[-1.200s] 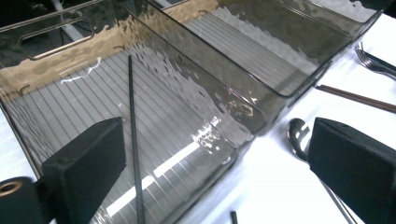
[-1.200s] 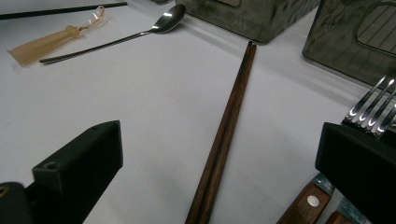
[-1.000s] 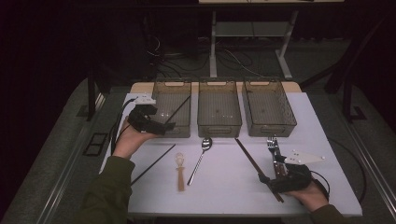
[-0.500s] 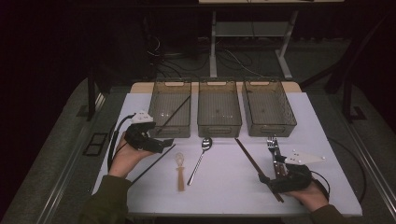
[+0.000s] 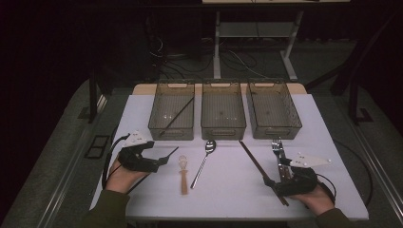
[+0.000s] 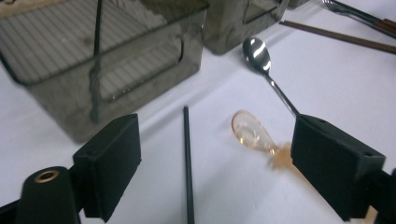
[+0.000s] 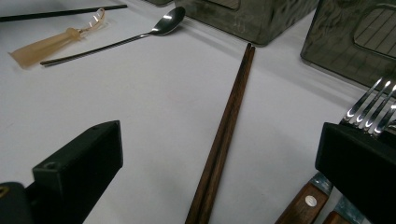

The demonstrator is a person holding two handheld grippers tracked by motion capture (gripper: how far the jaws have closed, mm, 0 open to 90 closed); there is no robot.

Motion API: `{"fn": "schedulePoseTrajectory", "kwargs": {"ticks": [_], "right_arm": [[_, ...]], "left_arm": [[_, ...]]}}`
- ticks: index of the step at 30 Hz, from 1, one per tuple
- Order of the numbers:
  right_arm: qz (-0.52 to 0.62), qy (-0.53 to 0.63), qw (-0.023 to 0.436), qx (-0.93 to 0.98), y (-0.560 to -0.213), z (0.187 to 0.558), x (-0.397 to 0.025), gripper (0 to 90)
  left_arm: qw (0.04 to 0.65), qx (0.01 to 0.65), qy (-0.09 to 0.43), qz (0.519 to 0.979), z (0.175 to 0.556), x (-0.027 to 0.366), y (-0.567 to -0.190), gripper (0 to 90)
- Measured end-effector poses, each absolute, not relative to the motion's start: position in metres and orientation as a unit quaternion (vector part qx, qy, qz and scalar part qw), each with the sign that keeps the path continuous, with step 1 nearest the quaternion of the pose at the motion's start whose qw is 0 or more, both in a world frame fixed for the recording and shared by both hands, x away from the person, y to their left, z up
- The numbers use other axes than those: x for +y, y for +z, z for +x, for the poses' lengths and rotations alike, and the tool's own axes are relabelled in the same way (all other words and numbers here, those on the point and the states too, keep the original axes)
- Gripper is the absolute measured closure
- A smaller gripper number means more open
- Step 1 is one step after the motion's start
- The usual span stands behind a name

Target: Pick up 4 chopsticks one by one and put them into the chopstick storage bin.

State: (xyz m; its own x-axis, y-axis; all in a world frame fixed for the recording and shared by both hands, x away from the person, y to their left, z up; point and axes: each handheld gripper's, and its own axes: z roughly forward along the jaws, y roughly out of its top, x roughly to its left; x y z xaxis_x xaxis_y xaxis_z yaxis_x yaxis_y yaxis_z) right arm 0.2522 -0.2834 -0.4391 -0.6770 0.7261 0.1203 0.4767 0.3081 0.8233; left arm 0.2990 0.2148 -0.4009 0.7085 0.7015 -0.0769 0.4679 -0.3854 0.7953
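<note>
Since a second ago the left gripper has drawn back from the left bin, leaving one black chopstick in it; its wide jaws now straddle the other black chopstick. The right gripper, also wide, rests unmoved over a brown chopstick pair. Beyond lie two spoons, two forks and three bins.

A glossy metal spoon, a translucent amber plastic spoon, matt brown wooden chopsticks, wood-handled metal forks and smoky see-through plastic bins are seen on a smooth matt white table.
</note>
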Motion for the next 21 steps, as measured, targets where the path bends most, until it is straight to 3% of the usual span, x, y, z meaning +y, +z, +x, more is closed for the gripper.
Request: {"fn": "schedulePoseTrajectory", "kwargs": {"ticks": [6, 13, 21], "right_arm": [[0.379, 0.451, 0.136, 0.797, -0.439, 0.252, -0.284, 0.6], [0.378, 0.45, 0.138, 0.798, -0.439, 0.252, -0.283, 0.6], [0.376, 0.449, 0.139, 0.798, -0.439, 0.252, -0.283, 0.6]], "left_arm": [[0.427, 0.36, 0.138, 0.818, 0.285, 0.227, -0.407, 27.0], [0.425, 0.368, 0.136, 0.816, 0.274, 0.235, -0.416, 46.8], [0.383, 0.368, 0.127, 0.838, 0.272, 0.24, -0.43, 64.5]]}}
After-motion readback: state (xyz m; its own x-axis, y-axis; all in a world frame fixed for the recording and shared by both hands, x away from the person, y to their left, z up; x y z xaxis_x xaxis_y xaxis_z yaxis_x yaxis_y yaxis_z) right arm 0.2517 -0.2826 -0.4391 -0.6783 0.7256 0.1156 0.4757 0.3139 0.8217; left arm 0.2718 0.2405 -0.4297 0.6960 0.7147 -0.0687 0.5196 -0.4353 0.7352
